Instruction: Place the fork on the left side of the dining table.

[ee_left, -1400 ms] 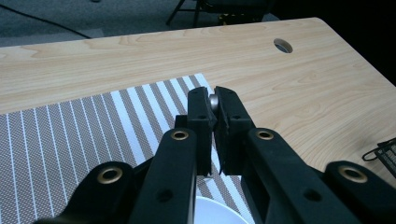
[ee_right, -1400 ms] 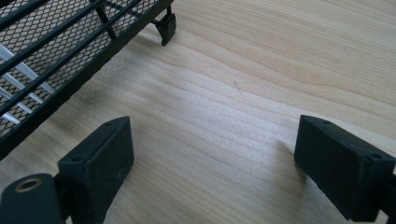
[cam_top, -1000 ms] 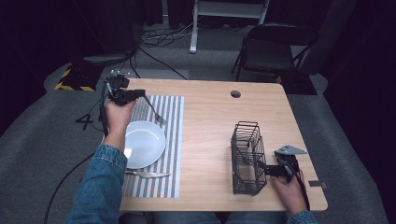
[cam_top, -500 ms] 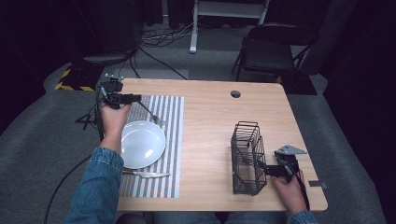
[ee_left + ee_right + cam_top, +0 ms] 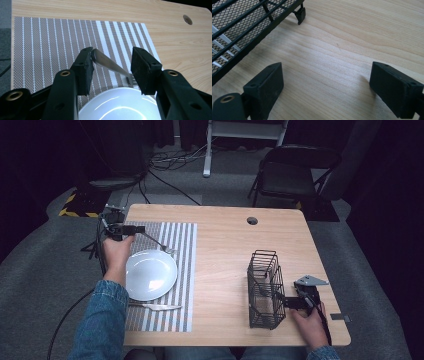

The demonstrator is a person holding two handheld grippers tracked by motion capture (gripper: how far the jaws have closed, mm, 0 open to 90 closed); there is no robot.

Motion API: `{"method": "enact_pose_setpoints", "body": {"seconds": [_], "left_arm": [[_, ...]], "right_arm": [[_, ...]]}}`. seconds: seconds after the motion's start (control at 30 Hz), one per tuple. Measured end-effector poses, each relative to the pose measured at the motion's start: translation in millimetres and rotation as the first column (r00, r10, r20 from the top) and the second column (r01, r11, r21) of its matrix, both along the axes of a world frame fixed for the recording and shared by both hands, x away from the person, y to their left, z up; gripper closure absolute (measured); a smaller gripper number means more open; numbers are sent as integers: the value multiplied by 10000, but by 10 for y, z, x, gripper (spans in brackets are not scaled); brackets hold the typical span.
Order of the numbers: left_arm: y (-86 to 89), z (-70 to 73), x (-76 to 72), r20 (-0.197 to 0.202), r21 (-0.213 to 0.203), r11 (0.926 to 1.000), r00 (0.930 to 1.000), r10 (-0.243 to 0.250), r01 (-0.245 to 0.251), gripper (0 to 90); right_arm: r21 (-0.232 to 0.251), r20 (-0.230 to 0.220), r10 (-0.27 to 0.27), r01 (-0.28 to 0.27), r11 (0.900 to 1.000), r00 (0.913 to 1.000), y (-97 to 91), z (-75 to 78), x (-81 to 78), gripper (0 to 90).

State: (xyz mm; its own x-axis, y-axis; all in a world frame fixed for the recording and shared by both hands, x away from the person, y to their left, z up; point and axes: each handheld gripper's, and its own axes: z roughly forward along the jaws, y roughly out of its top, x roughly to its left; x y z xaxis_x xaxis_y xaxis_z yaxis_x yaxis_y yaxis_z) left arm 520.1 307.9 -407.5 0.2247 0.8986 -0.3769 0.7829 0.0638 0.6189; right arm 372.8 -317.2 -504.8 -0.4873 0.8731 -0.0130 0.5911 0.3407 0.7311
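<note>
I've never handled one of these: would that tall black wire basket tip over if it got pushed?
Probably, if pushed high up: the wire basket stands tall on a narrow base with small feet. Being open wire and mesh, it likely weighs little, so a low push might slide it across the smooth wooden table instead.

Looking like a lab or studio: dark curtains (image 5: 60,150) hanging around, cables (image 5: 165,162) trailing over grey carpet (image 5: 360,250), folding chair (image 5: 295,172) standing behind the table (image 5: 225,245).

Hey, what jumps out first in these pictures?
The white plate on the striped mat at the table's left, with a fork lying between the left gripper's parted jaws. At the right stands a black wire basket, beside the open right gripper.
</note>
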Motion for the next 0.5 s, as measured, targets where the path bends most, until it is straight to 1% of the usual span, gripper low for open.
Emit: {"method": "enact_pose_setpoints", "body": {"seconds": [0.07,0.23,0.3,0.4,0.5], "left_arm": [[24,-24,6,-21,-105,9999,10000,61,-61,524],[69,-85,27,-142,-163,9997,9998,161,-163,519],[83,-101,33,-121,-145,9998,9999,115,-117,514],[87,-113,34,-239,9,10000,9997,97,-97,509],[106,-131,31,-281,9,9998,9995,175,-175,487]], "right_arm": [[0,0,-5,5,10000,10000,0,0,0,119],[-4,3,-18,18,10000,10000,0,0,1,120],[-4,5,-20,20,10000,10000,0,0,1,119],[-5,6,-22,22,10000,10000,0,0,1,120],[-8,8,-21,21,10000,10000,0,0,1,120]]}}
